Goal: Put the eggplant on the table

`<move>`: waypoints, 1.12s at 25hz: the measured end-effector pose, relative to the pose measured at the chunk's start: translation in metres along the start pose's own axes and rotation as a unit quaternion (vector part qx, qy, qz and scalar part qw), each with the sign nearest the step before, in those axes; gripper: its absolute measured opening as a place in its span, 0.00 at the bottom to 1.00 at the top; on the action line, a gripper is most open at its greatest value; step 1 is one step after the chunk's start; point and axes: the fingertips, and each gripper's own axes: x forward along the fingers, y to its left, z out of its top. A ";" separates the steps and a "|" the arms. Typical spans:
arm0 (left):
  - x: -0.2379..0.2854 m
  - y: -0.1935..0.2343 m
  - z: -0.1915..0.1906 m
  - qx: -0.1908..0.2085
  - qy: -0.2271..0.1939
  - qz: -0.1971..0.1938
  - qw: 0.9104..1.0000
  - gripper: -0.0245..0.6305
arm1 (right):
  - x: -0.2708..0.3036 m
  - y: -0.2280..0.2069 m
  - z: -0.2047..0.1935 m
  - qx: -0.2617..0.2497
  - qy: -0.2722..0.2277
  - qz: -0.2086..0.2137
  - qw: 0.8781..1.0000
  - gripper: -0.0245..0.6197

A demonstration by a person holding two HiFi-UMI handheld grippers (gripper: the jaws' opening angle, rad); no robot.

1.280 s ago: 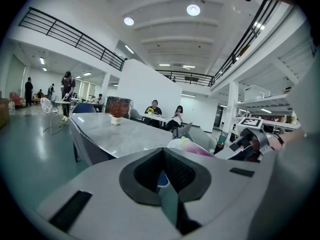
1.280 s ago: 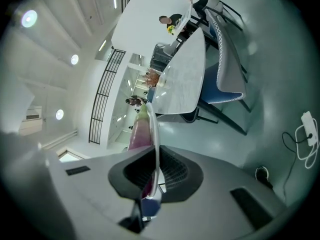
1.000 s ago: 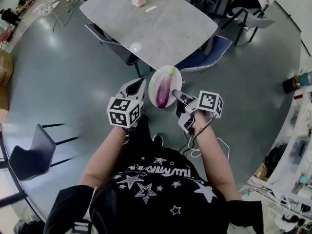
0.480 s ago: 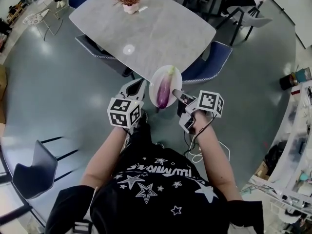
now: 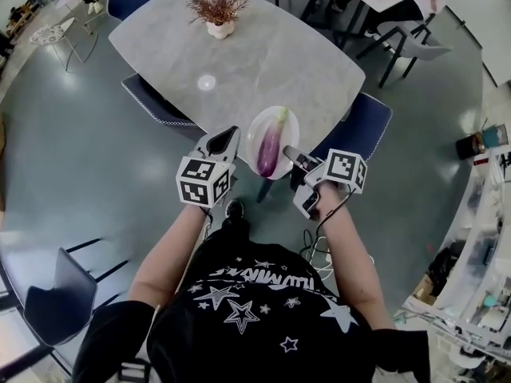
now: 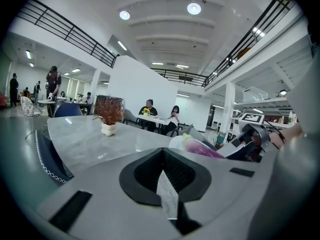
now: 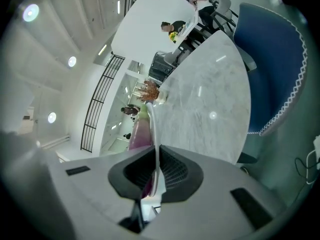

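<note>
A purple eggplant (image 5: 269, 146) with a green cap lies on a small white plate (image 5: 286, 126). My right gripper (image 5: 291, 155) is shut on the plate's near rim and holds it in the air over the near edge of the grey marble table (image 5: 239, 54). In the right gripper view the plate's rim (image 7: 153, 129) runs up from between the jaws, with the eggplant (image 7: 140, 131) on its left. My left gripper (image 5: 221, 143) hovers just left of the plate, shut and holding nothing. Its own view shows the eggplant (image 6: 202, 148) to the right.
A potted dried plant (image 5: 217, 6) stands at the table's far end. Blue chairs are tucked in at the table's near left (image 5: 156, 106) and near right (image 5: 363, 130). Another chair (image 5: 56, 298) stands on the floor at the left. People sit at tables farther back.
The table has drawn closer and the plate now overlaps its near edge. Both grippers keep the same hold and spacing.
</note>
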 end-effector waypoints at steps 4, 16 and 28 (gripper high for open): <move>0.023 0.028 0.013 -0.004 0.007 -0.004 1.000 0.05 | 0.025 0.006 0.024 0.005 -0.005 -0.006 1.000 0.07; 0.086 0.106 0.034 -0.006 0.034 -0.041 0.999 0.05 | 0.108 0.006 0.080 0.028 -0.021 -0.033 0.999 0.07; 0.097 0.124 0.021 -0.019 0.046 -0.048 0.998 0.05 | 0.120 -0.006 0.088 0.038 -0.030 -0.051 0.998 0.07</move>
